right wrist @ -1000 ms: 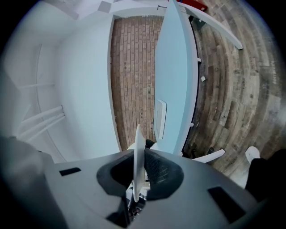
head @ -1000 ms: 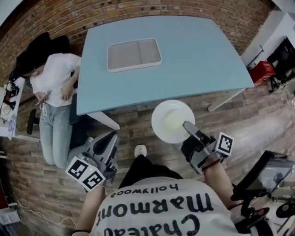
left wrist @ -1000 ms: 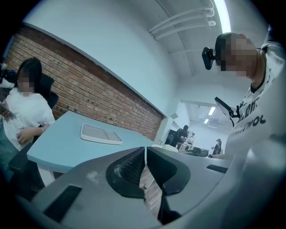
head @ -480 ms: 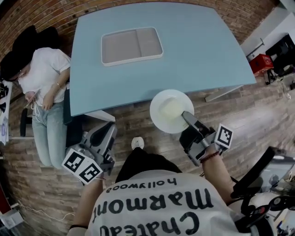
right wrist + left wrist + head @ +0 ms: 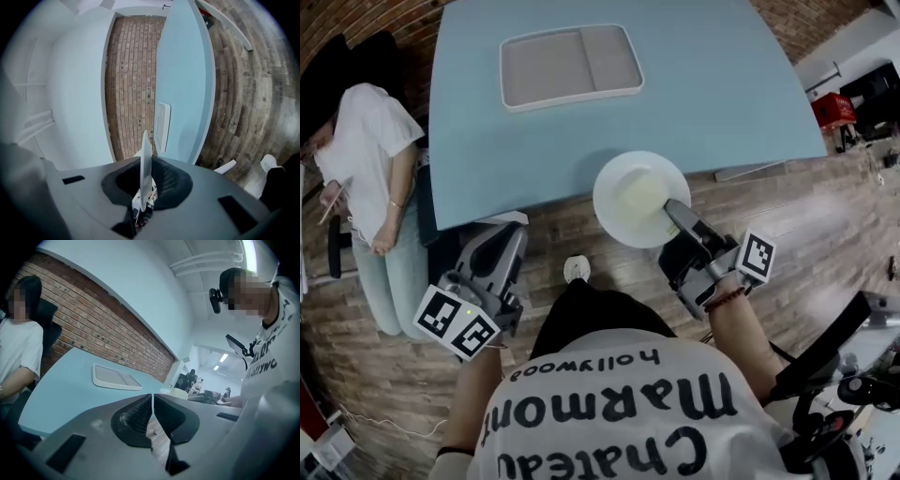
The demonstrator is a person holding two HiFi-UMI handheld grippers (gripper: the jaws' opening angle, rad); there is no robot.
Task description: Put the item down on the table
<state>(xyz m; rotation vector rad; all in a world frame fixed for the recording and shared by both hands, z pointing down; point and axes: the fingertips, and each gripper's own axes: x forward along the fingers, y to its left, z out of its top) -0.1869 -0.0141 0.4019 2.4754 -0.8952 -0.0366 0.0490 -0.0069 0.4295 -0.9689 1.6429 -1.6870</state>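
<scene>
A brick wall and a plank floor [image 5: 825, 234] are seen around a pale blue table [image 5: 722, 84], on which a two-part tray [image 5: 570, 66] lies towards the far side. A seated person [image 5: 361, 159] is seen at the table's left end.

The plate [image 5: 633, 192] is gripped by its near rim in the right gripper [image 5: 675, 214], and in the right gripper view it is shown edge-on between pads pressed against it. The left gripper [image 5: 502, 248] is held low beside the table's near left corner, and its jaws are closed on nothing.

Over the last second the plate has been carried forward. A second ago it was seen wholly over the floor, apart from the table's near edge. Half a second ago that gap had been nearly closed. Now its far rim is laid over the edge in the head view, while most of it is still seen over the floor. The grip has not been altered, and the left gripper has been brought forward alongside.

The approach is judged to be nearly done, but the plate has not been set down. A further reach over the tabletop, a lowering until the base is seated, and only then a release are likely to be needed. If the plate is let go too early, it could be tipped off the edge.
</scene>
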